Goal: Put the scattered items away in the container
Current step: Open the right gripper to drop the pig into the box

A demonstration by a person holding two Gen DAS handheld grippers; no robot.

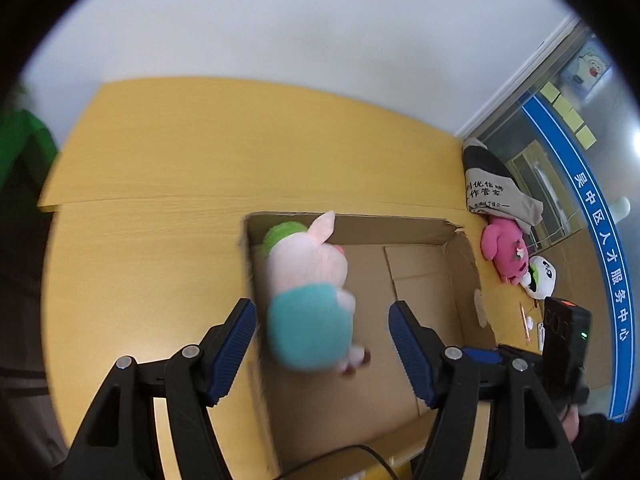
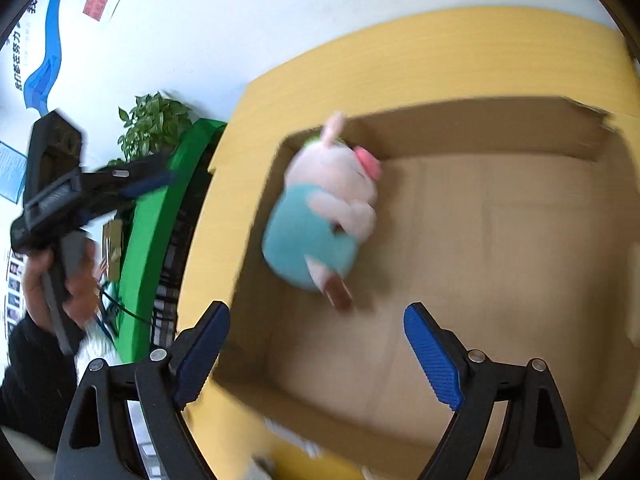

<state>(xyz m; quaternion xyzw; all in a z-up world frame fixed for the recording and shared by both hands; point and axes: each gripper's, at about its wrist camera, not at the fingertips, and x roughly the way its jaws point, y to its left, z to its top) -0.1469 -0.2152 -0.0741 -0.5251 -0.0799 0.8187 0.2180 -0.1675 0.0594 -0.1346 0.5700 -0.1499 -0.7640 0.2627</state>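
A plush pig in pink with a teal outfit and a green cap shows blurred inside the open cardboard box, close to its left wall. My left gripper hangs above the box, open, its blue pads clear of the pig on both sides. The right wrist view shows the same pig in the box, ahead of my right gripper, which is open and holds nothing. A hand carries the left gripper at the left of that view.
The box stands on a yellow wooden table. Right of the box lie a pink plush, a white plush and a printed cloth bag. A green frame and a potted plant stand beyond the table's left edge.
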